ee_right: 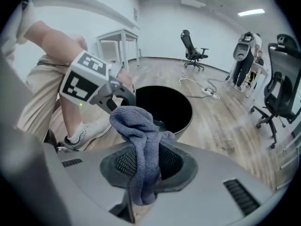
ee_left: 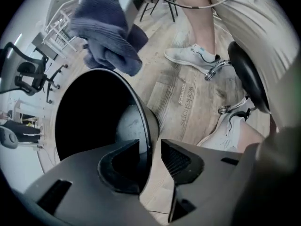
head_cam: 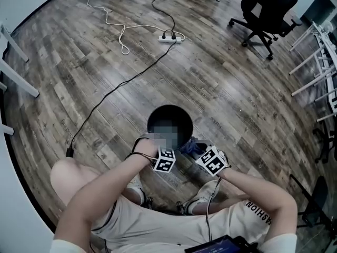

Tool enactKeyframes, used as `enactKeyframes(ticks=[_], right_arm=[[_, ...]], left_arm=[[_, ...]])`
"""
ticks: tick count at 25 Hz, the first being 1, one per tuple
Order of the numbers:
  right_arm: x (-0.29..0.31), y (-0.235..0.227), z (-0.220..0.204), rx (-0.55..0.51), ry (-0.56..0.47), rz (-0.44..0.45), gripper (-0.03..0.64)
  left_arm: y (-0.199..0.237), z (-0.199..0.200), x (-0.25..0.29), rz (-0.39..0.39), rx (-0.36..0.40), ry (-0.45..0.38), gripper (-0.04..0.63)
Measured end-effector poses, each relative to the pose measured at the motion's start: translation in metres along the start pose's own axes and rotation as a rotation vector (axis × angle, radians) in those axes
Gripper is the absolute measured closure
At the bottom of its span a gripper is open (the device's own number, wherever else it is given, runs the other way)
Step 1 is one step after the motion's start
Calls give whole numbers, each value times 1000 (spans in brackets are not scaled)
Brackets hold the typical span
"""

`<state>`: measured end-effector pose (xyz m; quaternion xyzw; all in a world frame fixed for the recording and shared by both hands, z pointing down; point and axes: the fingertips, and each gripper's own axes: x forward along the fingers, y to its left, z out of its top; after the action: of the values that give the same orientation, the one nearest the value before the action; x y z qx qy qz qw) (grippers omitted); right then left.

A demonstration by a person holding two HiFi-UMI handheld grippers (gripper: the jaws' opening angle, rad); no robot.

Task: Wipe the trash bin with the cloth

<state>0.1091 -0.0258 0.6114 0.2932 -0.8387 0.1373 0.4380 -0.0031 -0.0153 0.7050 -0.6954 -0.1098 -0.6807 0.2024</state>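
Note:
A black round trash bin [head_cam: 169, 121] stands on the wood floor just in front of the seated person. My left gripper [ee_left: 150, 147] points straight down over the bin's near rim [ee_left: 149, 126]. The rim runs between the two jaws with a small gap on each side, so the gripper is open. My right gripper [ee_right: 148, 161] is shut on a blue-grey cloth [ee_right: 138, 140], held up beside the bin. The cloth [ee_left: 108, 32] hangs above the bin's opening in the left gripper view. In the head view it [head_cam: 192, 148] shows between the two marker cubes.
A power strip [head_cam: 171, 37] with cables lies on the floor beyond the bin. A black office chair [head_cam: 266, 9] stands at the far right, and white table legs [head_cam: 16, 73] at the left. The person's shoes [head_cam: 138, 188] and stool [ee_left: 247, 74] are close behind the bin.

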Motion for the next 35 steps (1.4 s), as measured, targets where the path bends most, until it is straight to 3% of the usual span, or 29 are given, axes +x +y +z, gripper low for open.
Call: enactKeyframes(ticks=[3, 9, 18, 25, 35], right_arm=[[-5, -4, 8, 27, -5, -32, 541], [28, -4, -22, 21, 71, -25, 541], [88, -8, -57, 10, 137, -10, 541], [142, -5, -101, 90, 171, 13, 541], [201, -11, -136, 62, 176, -24, 541]], left_arm=[[2, 0, 2, 27, 13, -1, 457], [-1, 2, 2, -4, 34, 33, 514], [-9, 11, 2, -9, 65, 35, 548], [-17, 22, 2, -9, 61, 32, 560], [-11, 21, 5, 23, 48, 68, 558]])
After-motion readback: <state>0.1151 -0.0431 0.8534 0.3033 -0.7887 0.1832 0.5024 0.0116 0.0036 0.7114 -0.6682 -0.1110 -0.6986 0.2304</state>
